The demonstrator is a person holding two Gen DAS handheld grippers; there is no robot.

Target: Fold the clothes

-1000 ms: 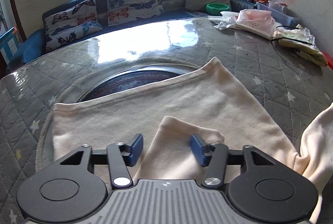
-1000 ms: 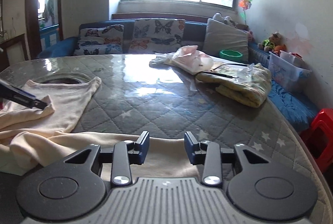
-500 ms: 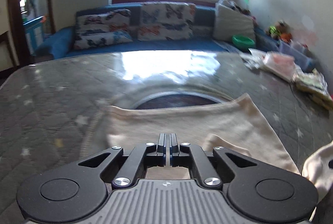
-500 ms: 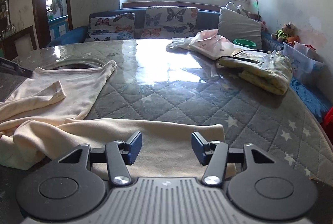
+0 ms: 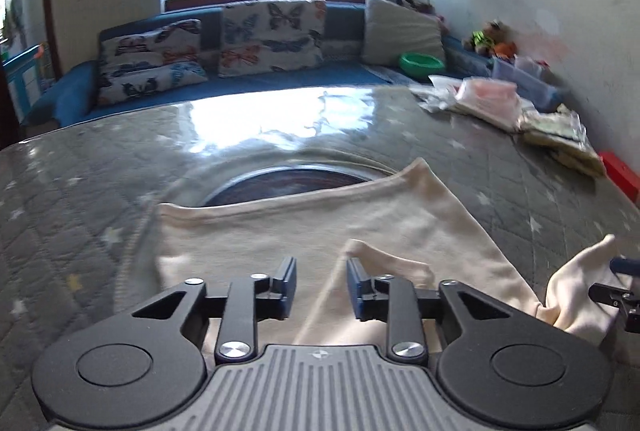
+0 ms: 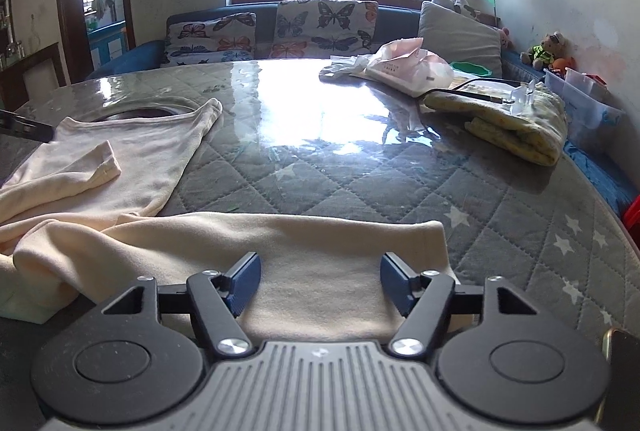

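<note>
A cream long-sleeved shirt [image 5: 312, 227] lies on the grey quilted table [image 5: 80, 191]. One sleeve [image 5: 384, 263] is folded over the body. My left gripper [image 5: 320, 285] is open and empty just above the shirt's body, beside that folded sleeve. In the right wrist view the shirt's body [image 6: 132, 155] lies at left and the other sleeve [image 6: 320, 243] stretches flat across the front. My right gripper [image 6: 320, 279] is wide open and empty over that sleeve, near its cuff [image 6: 434, 243].
A round dark opening [image 5: 288, 183] in the table sits beyond the shirt's hem. A pink-and-white bag [image 6: 404, 65] and a folded yellow blanket [image 6: 516, 123] lie at the far right. A sofa with butterfly cushions [image 5: 272, 31] runs behind. A red stool [image 5: 620, 175] stands beside the table.
My left gripper shut half a second ago and has opened again, shifting slightly left off the folded sleeve. My right gripper has opened wider over the flat sleeve.
</note>
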